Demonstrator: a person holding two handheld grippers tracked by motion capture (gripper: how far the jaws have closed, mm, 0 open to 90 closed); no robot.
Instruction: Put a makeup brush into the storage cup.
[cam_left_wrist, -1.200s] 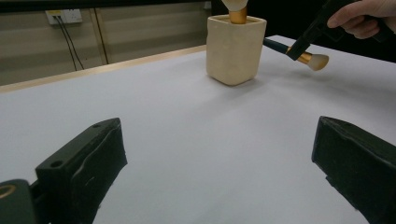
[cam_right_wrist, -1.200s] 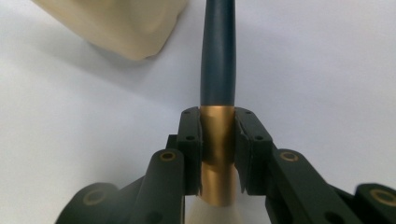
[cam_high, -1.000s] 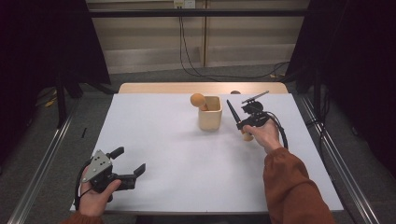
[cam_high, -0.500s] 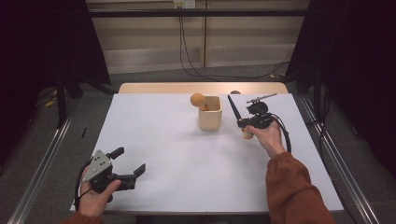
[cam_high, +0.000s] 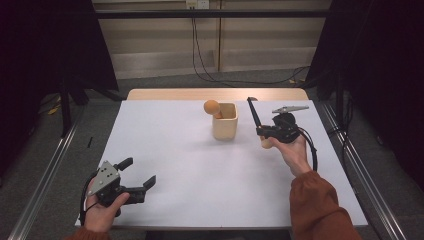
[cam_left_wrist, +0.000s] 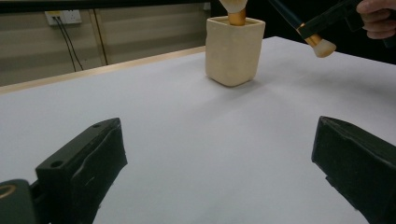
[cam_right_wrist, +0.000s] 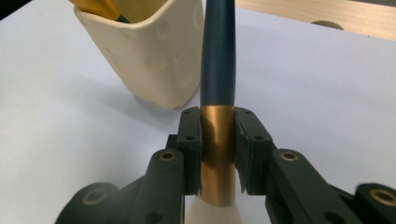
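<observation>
Table (cam_high: 200, 165) broad and bare between grippers; cup (cam_high: 224, 122) near far edge. Right gripper (cam_high: 265, 132) clamped on brush (cam_right_wrist: 217, 135) ferrule, just right of cup. Left gripper (cam_high: 135, 175) jaws apart, empty, near front edge.

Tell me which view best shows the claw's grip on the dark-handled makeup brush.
The right gripper view: the right claw clamps the gold ferrule of the dark-handled makeup brush, close and sharp. The high view shows the brush small, handle tilted up beside the cream cup. The left gripper view catches its pale bristle tip.
</observation>
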